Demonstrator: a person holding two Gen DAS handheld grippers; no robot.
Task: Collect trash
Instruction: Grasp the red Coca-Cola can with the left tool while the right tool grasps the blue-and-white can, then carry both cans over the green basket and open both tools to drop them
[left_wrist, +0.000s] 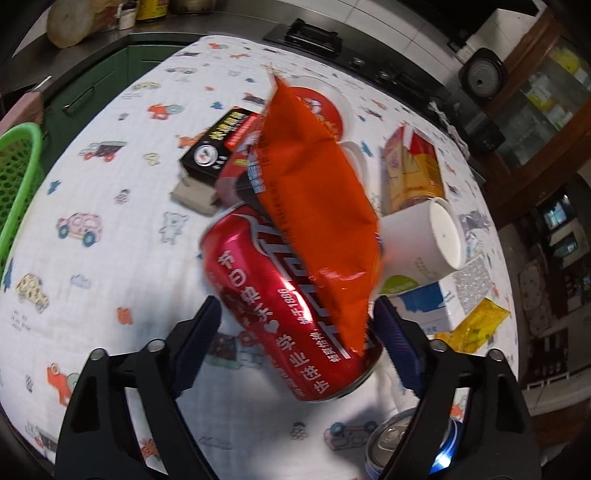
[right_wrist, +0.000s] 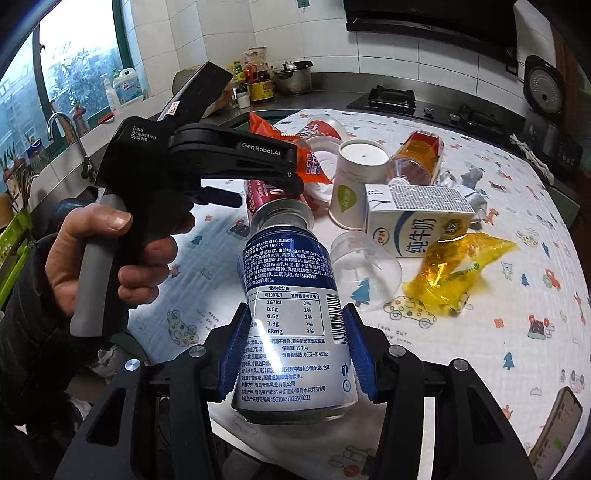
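Two cans here: my right gripper (right_wrist: 291, 350) pinches the blue-and-white can (right_wrist: 291, 317); left gripper (left_wrist: 299, 325), spread, straddles the red can (left_wrist: 280, 295).

Our left gripper (left_wrist: 295, 314) sits low in its frame, jaws spread wide. Our right gripper (right_wrist: 293, 350) is clamped, pads (right_wrist: 236, 354) pressing inward. Our left hand (right_wrist: 99, 254) wraps the handle at mid-left.

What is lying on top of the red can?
An orange snack bag lies across the red can, between the open left hand-held gripper fingers. The can's top end is covered.
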